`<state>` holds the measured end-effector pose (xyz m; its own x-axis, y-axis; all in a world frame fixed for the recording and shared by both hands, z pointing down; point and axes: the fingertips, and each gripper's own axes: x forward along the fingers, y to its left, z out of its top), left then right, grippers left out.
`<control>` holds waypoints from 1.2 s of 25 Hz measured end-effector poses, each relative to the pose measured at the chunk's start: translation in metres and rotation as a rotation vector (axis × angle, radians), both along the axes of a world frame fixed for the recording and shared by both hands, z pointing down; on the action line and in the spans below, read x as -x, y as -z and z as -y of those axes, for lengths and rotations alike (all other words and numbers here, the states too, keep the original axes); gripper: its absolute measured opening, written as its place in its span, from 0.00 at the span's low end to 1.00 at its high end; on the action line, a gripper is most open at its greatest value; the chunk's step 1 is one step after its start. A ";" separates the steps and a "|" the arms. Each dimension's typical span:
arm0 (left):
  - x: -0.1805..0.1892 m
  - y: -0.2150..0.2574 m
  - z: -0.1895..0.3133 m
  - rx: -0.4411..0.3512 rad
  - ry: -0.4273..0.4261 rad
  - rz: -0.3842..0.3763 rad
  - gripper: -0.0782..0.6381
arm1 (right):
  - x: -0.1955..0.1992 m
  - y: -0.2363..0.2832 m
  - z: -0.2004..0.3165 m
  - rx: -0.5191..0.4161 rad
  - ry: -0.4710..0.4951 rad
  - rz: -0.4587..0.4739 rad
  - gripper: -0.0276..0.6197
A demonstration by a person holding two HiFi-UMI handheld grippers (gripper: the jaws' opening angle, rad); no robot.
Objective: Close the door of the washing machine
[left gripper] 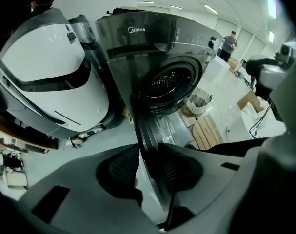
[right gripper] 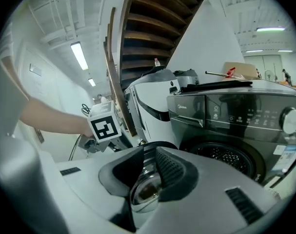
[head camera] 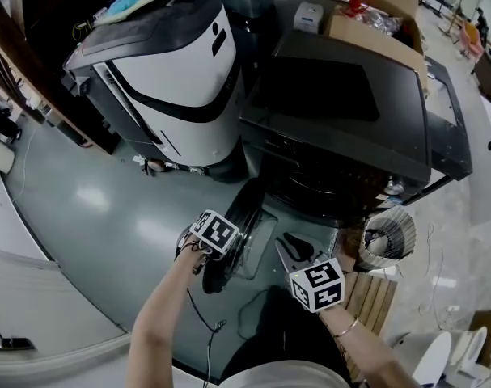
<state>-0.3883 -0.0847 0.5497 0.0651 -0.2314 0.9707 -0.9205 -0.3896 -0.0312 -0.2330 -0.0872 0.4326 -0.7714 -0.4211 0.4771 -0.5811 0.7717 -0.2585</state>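
Over a shiny grey floor (head camera: 83, 192), the left gripper (left gripper: 147, 167) is clamped on the rim of the round dark glass door (head camera: 245, 208). The right gripper (right gripper: 148, 169) squeezes that rim too. The door sticks out open from the dark grey washing machine (head camera: 342, 111) behind.

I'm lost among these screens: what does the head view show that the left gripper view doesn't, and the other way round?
Head view only: the washer's top and a box behind it. Left gripper view only: the holed drum, and the door's edge between the tongs. Both: the open door, the white machine and the basket.
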 end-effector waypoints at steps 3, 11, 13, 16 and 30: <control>-0.026 0.000 -0.001 -0.019 0.026 -0.038 0.31 | -0.023 -0.007 -0.008 0.013 -0.034 -0.010 0.17; -0.094 0.000 0.001 -0.027 0.177 -0.129 0.33 | -0.086 -0.037 -0.029 0.072 -0.093 -0.051 0.17; -0.110 0.000 0.005 -0.037 0.222 -0.135 0.33 | -0.102 -0.042 -0.033 0.081 -0.104 -0.059 0.18; -0.133 0.000 0.014 -0.063 0.296 -0.141 0.33 | -0.126 -0.051 -0.040 0.094 -0.118 -0.068 0.19; -0.217 -0.006 0.066 -0.171 0.556 -0.215 0.35 | -0.207 -0.151 -0.070 0.188 -0.059 -0.231 0.31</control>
